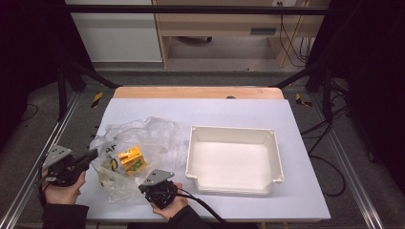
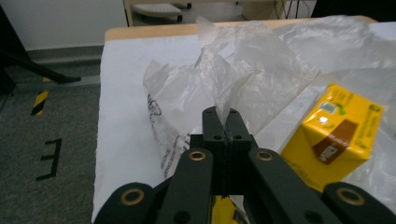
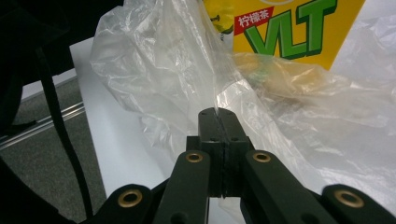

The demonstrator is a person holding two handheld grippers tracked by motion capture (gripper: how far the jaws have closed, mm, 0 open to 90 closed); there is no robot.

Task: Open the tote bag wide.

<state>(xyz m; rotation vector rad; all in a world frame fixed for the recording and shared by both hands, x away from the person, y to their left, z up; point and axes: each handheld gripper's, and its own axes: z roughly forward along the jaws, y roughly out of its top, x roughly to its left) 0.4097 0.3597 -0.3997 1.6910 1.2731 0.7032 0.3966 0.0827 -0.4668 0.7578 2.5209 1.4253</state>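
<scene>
On top of the table (image 1: 305,191), w/ its white cover, sits a white tray (image 1: 234,160) at right-centre, open side up, nothing in it. Left of the tray, just beside its left wall, lies a clear plastic bag (image 1: 143,138), crumpled, w/ black print on its left part. Inside the bag is a yellow carton (image 1: 132,160), green lettering on one face, a brown tab on its top as seen in the left gripper view (image 2: 338,135); the right gripper view (image 3: 289,28) shows the green letters close up through the film.

Left gripper (image 1: 93,153) is at the bag's left edge, held in the person's left hand (image 1: 64,188) near the table's left side; jaws are closed, pinching a fold of the bag (image 2: 229,88) between the pads. Right gripper (image 1: 149,183) is at the bag's near edge, held in the right hand (image 1: 169,207) at the table's front; jaws closed too, w/ a thin bit of bag film (image 3: 187,79) clamped at the tips. Both grippers are well apart, carton between them.
</scene>
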